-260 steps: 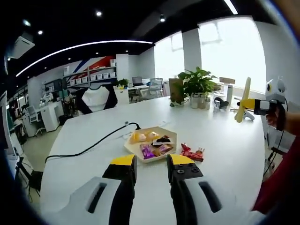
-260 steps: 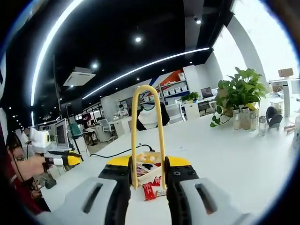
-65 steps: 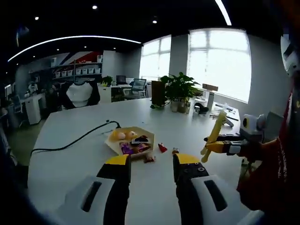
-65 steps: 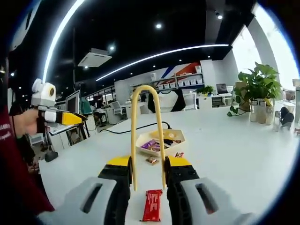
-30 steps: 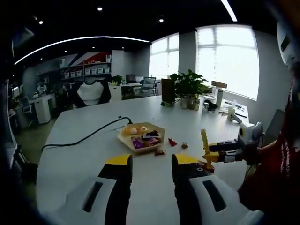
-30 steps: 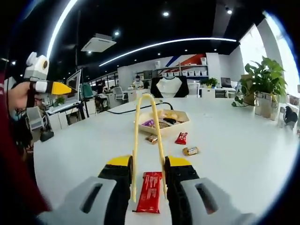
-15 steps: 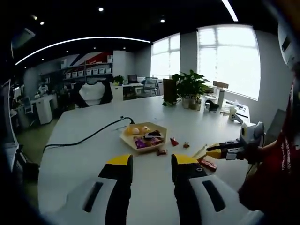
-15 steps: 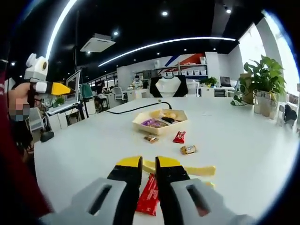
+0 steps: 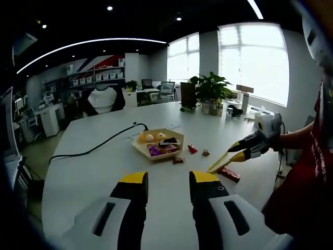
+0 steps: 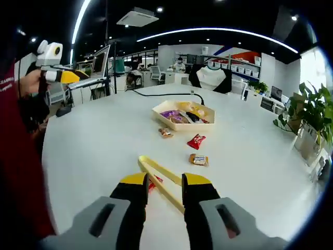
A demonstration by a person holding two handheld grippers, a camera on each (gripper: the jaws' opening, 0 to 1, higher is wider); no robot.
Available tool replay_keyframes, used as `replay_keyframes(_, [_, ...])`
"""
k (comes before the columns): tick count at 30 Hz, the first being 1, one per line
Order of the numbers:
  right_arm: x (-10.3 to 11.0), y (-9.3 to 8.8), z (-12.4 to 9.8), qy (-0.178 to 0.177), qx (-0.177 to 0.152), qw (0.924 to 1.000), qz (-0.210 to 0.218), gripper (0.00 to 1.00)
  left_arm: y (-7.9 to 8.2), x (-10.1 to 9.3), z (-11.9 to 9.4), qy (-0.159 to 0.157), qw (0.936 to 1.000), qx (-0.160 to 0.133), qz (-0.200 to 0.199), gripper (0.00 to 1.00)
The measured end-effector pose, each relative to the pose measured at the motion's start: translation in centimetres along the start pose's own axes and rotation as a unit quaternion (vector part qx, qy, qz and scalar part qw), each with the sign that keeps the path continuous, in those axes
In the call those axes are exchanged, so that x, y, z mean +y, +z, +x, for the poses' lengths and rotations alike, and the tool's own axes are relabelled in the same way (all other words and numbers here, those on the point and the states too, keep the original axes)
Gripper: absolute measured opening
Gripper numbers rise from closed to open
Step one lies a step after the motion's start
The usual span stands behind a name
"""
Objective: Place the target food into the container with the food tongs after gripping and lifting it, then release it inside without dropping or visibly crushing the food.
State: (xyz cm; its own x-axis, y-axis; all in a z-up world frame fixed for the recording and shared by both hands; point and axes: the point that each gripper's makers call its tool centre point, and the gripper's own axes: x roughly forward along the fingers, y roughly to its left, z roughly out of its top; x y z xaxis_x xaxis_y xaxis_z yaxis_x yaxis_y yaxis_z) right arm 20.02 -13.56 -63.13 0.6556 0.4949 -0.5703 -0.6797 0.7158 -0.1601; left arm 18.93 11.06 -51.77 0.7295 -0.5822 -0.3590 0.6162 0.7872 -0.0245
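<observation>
Still gripping stage: right tool (image 10: pixel 158 179) pinching yellow food tongs (image 10: pixel 158 179), long axis pointing forward-left, tips lying over the red bar (image 9: pixel 229 174) on the white table (image 10: pixel 104 135). Lifting, carrying to tray (image 10: pixel 183 115), releasing all remaining. Left tool (image 9: pixel 165 179) hanging spread, holding nothing.

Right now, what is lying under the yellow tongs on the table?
In the right gripper view, a red wrapped snack peeks out beneath the yellow tongs held by the right gripper. The tongs and jaws cover most of the wrapper, so its print cannot be read.
</observation>
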Motion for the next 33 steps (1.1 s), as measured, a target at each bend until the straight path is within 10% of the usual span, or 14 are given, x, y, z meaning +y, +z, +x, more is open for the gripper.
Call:
replay_keyframes(11, [0.4, 0.6, 1.4, 0.104, 0.054, 0.9847, -0.129, 0.36, -0.6, 0.7, -2.1, 0.032, 0.9994, -0.006, -0.014, 0.34])
replay_keyframes(33, [0.0, -2.2, 3.6, 0.205, 0.163, 0.9462, -0.19, 0.35, -2.1, -0.2, -3.0, 0.033, 0.9992, 0.014, -0.016, 0.34])
